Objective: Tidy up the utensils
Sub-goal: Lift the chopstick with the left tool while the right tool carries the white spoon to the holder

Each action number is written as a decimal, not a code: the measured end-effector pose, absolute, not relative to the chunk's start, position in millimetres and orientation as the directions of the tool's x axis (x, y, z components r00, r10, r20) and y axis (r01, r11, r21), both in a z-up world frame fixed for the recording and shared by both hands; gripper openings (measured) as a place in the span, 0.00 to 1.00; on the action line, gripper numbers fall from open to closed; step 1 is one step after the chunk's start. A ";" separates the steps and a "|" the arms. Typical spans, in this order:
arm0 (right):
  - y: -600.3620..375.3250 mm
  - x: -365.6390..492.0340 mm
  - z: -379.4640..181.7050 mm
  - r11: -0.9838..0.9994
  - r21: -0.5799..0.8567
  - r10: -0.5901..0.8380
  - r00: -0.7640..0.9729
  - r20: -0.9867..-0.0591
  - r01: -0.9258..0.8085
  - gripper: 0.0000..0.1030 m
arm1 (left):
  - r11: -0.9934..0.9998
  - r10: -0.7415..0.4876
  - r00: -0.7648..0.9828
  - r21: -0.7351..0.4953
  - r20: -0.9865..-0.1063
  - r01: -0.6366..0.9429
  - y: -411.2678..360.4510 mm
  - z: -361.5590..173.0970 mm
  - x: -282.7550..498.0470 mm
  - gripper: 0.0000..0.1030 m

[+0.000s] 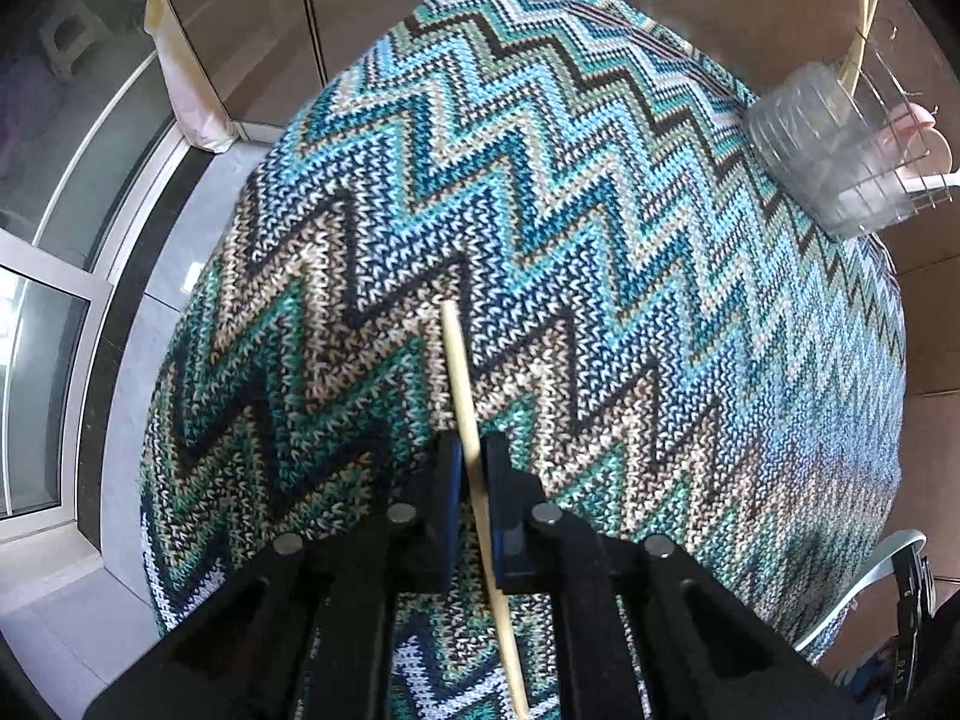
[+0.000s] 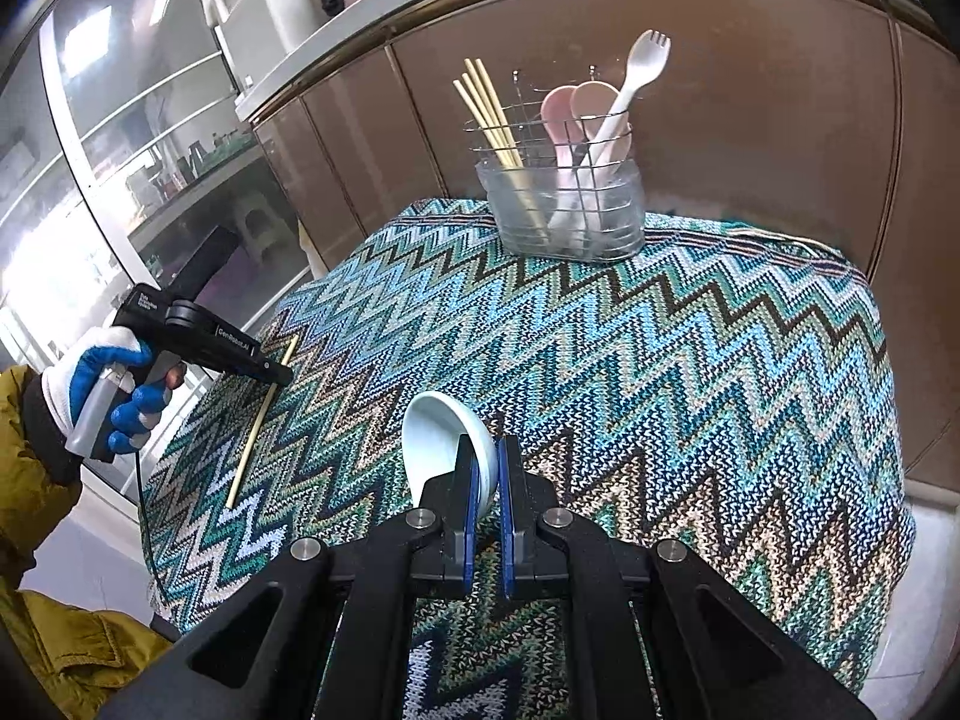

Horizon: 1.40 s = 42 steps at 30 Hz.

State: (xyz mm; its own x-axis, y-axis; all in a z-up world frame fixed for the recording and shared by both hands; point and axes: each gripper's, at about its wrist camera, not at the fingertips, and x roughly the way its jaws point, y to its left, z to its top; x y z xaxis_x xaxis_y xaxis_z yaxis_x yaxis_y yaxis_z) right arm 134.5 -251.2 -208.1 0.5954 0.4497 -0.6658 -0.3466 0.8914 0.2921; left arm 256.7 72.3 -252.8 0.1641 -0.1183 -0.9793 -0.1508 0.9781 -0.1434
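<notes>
My left gripper [image 1: 473, 450] is shut on a pale wooden chopstick [image 1: 461, 378], held above the zigzag-knit cloth; it also shows in the right wrist view [image 2: 282, 373] at the left, with the chopstick [image 2: 258, 420] hanging down through it. My right gripper [image 2: 487, 450] is shut on a white spoon [image 2: 438, 438], its bowl sticking out to the left of the fingers. A wire utensil caddy with a clear plastic base [image 2: 564, 204] stands at the table's far edge, holding several chopsticks [image 2: 489, 114], two pink spoons [image 2: 564, 114] and a white spork [image 2: 636, 72]. The caddy also shows in the left wrist view [image 1: 840, 144].
The table is covered by a blue-green zigzag cloth [image 2: 660, 360]. Brown cabinet panels [image 2: 750, 120] rise right behind the caddy. Glass doors and shelves [image 2: 120, 150] stand to the left. A gloved hand [image 2: 102, 384] holds the left gripper.
</notes>
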 end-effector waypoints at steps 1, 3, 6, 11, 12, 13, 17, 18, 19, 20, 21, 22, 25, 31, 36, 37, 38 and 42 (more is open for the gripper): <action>-252.1 134.4 -209.2 0.892 0.295 0.449 0.596 -0.666 -0.343 0.06 | 0.976 -0.127 0.182 -0.156 -0.975 -0.155 73.0 -252.5 255.1 0.04; -253.4 133.5 -210.9 0.895 0.296 0.444 0.595 -0.670 -0.335 0.06 | 0.970 -0.148 0.213 -0.184 -0.966 -0.161 73.5 -251.8 250.8 0.04; -256.4 129.4 -210.9 0.901 0.290 0.432 0.597 -0.676 -0.324 0.06 | 0.957 -0.197 0.253 -0.242 -0.947 -0.158 82.2 -249.7 241.9 0.04; -261.0 122.8 -203.1 0.908 0.282 0.417 0.617 -0.667 -0.310 0.06 | 0.936 -0.256 0.336 -0.320 -0.906 -0.150 97.1 -233.1 227.6 0.04; -261.4 121.2 -201.4 0.908 0.283 0.418 0.621 -0.663 -0.309 0.06 | 0.929 -0.269 0.364 -0.339 -0.892 -0.146 100.8 -226.5 223.2 0.04; -262.1 120.8 -200.1 0.907 0.284 0.419 0.623 -0.661 -0.310 0.06 | 0.926 -0.272 0.377 -0.347 -0.885 -0.148 103.2 -222.4 221.9 0.04; -258.1 113.5 -191.9 0.908 0.276 0.418 0.634 -0.650 -0.316 0.06 | 0.910 -0.303 0.416 -0.390 -0.857 -0.141 111.9 -209.5 211.7 0.04; -256.9 111.5 -189.9 0.908 0.274 0.419 0.637 -0.647 -0.318 0.06 | 0.905 -0.313 0.426 -0.403 -0.849 -0.139 114.3 -206.6 208.6 0.04; -255.4 108.9 -186.9 0.907 0.272 0.420 0.641 -0.642 -0.321 0.06 | 0.896 -0.329 0.440 -0.424 -0.835 -0.134 116.5 -202.4 205.1 0.04; -254.4 106.8 -183.8 0.907 0.270 0.419 0.647 -0.638 -0.322 0.06 | 0.889 -0.340 0.458 -0.440 -0.821 -0.129 118.0 -196.9 201.7 0.04; -253.6 106.3 -181.4 0.908 0.267 0.417 0.651 -0.634 -0.322 0.06 | 0.885 -0.345 0.469 -0.448 -0.813 -0.124 116.9 -192.8 199.5 0.04; -252.8 104.5 -177.1 0.911 0.260 0.412 0.661 -0.627 -0.321 0.06 | 0.882 -0.351 0.483 -0.457 -0.802 -0.117 116.8 -186.8 197.8 0.04; -253.2 104.6 -162.9 0.917 0.244 0.399 0.687 -0.607 -0.316 0.06 | 0.876 -0.366 0.531 -0.475 -0.764 -0.079 110.8 -161.4 195.7 0.04; -260.3 121.1 -123.1 0.930 0.218 0.367 0.756 -0.542 -0.296 0.06 | 0.867 -0.402 0.623 -0.498 -0.671 0.023 90.4 -100.5 202.5 0.04; -263.8 149.0 -83.9 0.949 0.185 0.314 0.824 -0.472 -0.255 0.06 | 0.861 -0.418 0.697 -0.500 -0.583 0.099 70.8 -47.7 218.7 0.04; -263.7 153.3 -78.2 0.953 0.178 0.301 0.836 -0.459 -0.245 0.06 | 0.862 -0.414 0.720 -0.493 -0.557 0.115 65.0 -35.2 223.2 0.04; -263.5 161.9 -69.3 0.961 0.162 0.273 0.857 -0.437 -0.223 0.06 | 0.865 -0.409 0.740 -0.485 -0.534 0.129 59.5 -25.0 227.2 0.04; -261.9 188.2 -47.9 0.977 0.140 0.203 0.910 -0.362 -0.163 0.06 | 0.866 -0.403 0.797 -0.468 -0.450 0.174 36.2 6.2 245.3 0.04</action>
State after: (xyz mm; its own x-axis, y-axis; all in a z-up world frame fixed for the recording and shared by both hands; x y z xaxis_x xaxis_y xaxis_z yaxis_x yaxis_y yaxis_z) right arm 188.2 -261.9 -47.9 0.9099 0.2034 -0.3616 -0.1627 0.9767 0.1400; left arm 245.3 36.2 6.2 0.7971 -0.4030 -0.4496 0.1742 0.8665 -0.4678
